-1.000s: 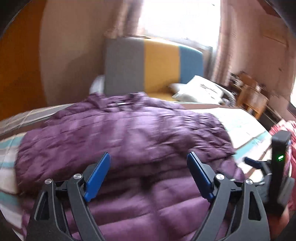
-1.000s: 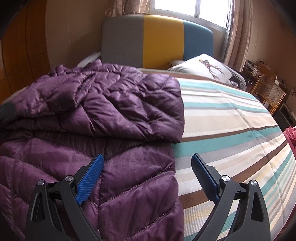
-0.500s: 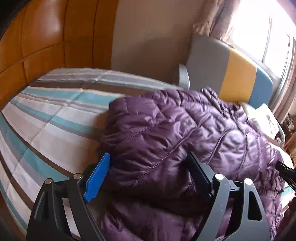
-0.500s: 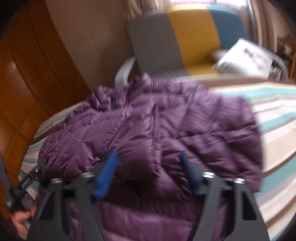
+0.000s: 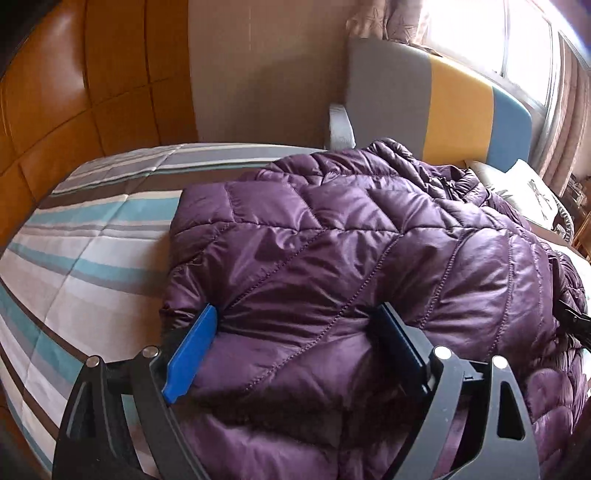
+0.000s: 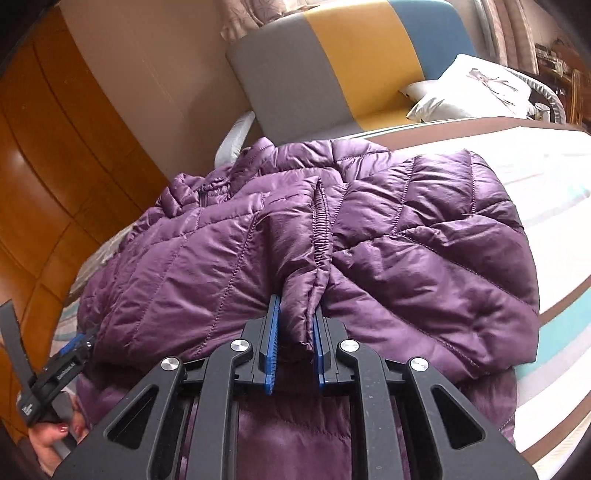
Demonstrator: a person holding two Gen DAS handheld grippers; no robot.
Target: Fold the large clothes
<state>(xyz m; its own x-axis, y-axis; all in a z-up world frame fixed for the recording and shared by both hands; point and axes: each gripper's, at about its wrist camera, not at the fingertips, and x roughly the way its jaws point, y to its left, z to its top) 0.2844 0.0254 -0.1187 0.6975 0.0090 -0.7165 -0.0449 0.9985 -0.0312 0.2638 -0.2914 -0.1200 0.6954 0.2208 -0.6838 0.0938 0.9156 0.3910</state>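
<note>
Jacket [image 6: 406, 236], purple and quilted, lies folded on the striped bed [image 5: 92, 258], with both grippers at its near edge. In the right wrist view the right gripper [image 6: 295, 354] has its jaws clenched on a narrow fold of the jacket: a cuff-like end with a gathered elastic seam stands pinched between the blue pads [image 6: 271, 354], which have just been closing onto it. The rest of the jacket spreads away from the jaws on both sides, a folded sleeve part lying over the body on the right.

At the lower left of that view a hand [image 6: 51, 439] holds the left gripper [image 6: 79, 341] against the jacket's left edge. In the left wrist view the left gripper's jaws stand wide, released, with a thick puffed bulge of the jacket between them; the blue left pad [image 5: 190, 356] lies against the jacket's outer edge, and the right pad is sunk into the fabric. They have just spread a little. Whether the pads press the bulge I cannot tell.

The jacket's left edge lies well in from the bed's left side, with bare striped cover beside it. Its collar end reaches the far end of the bed. Beyond that stands a chair [image 6: 332, 62] with a back in grey, yellow and blue bands, a white pillow [image 6: 476, 92] on its seat. Wooden panels [image 5: 74, 74] line the wall at left, and a bright window [image 5: 480, 33] with curtains stands behind the chair.
</note>
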